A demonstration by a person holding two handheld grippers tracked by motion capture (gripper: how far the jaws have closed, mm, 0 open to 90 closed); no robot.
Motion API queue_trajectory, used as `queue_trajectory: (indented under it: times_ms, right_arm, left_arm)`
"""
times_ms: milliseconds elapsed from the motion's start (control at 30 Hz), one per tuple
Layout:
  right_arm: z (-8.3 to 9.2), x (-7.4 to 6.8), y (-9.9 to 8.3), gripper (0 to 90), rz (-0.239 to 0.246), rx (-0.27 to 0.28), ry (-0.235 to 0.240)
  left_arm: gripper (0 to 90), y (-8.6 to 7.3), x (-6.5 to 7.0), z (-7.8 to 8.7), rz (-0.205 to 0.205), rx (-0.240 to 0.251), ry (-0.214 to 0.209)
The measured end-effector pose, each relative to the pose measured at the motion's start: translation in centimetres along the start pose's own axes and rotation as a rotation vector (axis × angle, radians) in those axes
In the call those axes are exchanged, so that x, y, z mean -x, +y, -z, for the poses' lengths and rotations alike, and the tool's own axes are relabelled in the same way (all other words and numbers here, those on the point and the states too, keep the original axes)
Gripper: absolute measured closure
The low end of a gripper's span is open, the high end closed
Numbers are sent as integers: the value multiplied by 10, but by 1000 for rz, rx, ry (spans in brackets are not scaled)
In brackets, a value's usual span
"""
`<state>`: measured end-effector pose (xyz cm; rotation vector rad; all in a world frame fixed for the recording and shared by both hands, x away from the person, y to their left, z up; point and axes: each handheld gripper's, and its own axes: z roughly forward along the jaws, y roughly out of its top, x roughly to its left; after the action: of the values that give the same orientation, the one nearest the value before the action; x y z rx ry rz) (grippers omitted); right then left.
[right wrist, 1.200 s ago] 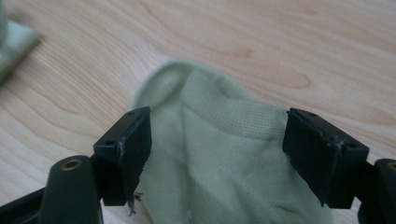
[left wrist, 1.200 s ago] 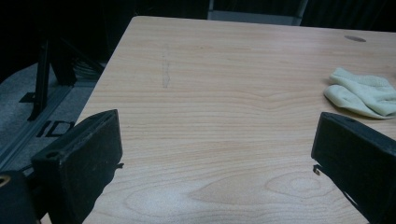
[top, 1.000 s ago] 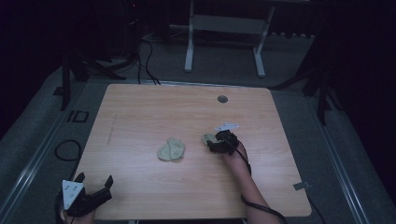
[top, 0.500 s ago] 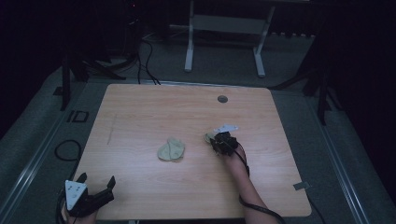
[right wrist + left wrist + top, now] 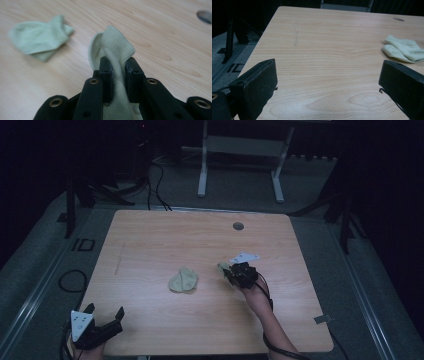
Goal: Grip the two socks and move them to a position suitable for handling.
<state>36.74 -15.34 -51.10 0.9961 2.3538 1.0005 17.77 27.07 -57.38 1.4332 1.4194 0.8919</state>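
Two black fingers [image 5: 254, 86] rise from the bottom corners, set wide apart with bare wooden table [image 5: 332, 60] between them. A pale green sock [image 5: 403, 48] lies crumpled on the table at the right edge, apart from the fingers.

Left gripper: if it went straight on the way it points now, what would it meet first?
Probably nothing soon. The open left gripper looks along bare table; the loose sock lies off to the right of its line, though depth is hard to judge.
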Motion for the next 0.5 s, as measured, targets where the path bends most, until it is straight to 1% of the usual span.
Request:
queue_trajectory:
  times_ms: [33, 67, 100, 133, 167, 200, 233, 267, 300, 367, 400, 433, 467, 500]
  right_arm:
    - [8, -4, 0, 784, 13, 10, 5]
    - [14, -6, 0, 784, 13, 23, 17]
    - [20, -8, 0, 784, 10, 29, 17]
    - [20, -8, 0, 784, 10, 29, 17]
    - [26, -11, 0, 785, 13, 34, 13]
    - [37, -18, -1, 784, 10, 48, 27]
    - [41, -21, -2, 784, 19, 50, 30]
    - [45, -27, -4, 784, 41, 48, 29]
    - [48, -31, -6, 784, 49, 50, 29]
    - [55, -38, -10, 783, 68, 67, 43]
    - [59, -40, -13, 783, 69, 77, 50]
    - [62, -42, -16, 782, 65, 91, 74]
    - [66, -45, -18, 782, 76, 107, 83]
    - [69, -49, -22, 782, 99, 105, 74]
  left_arm:
    - [20, 0, 0, 0, -3, -3, -1]
    - [20, 0, 0, -1, -4, -4, -3]
    - [20, 0, 0, -1, -6, -7, -1]
    - [20, 0, 0, -1, -6, -7, -1]
    - [20, 0, 0, -1, -15, -15, 13]
    - [20, 0, 0, -1, -12, -15, 14]
    - [20, 0, 0, -1, -5, -14, 11]
    - [20, 0, 0, -1, -5, -12, 11]
    - [20, 0, 0, 0, -7, -11, 12]
    - [20, 0, -1, 0, -4, -11, 13]
    - [20, 0, -1, 1, 0, -10, 17]
    - [20, 0, -2, 1, 6, -9, 17]
    - [20, 0, -2, 1, 8, -10, 19]
    - [20, 0, -2, 1, 8, -10, 22]
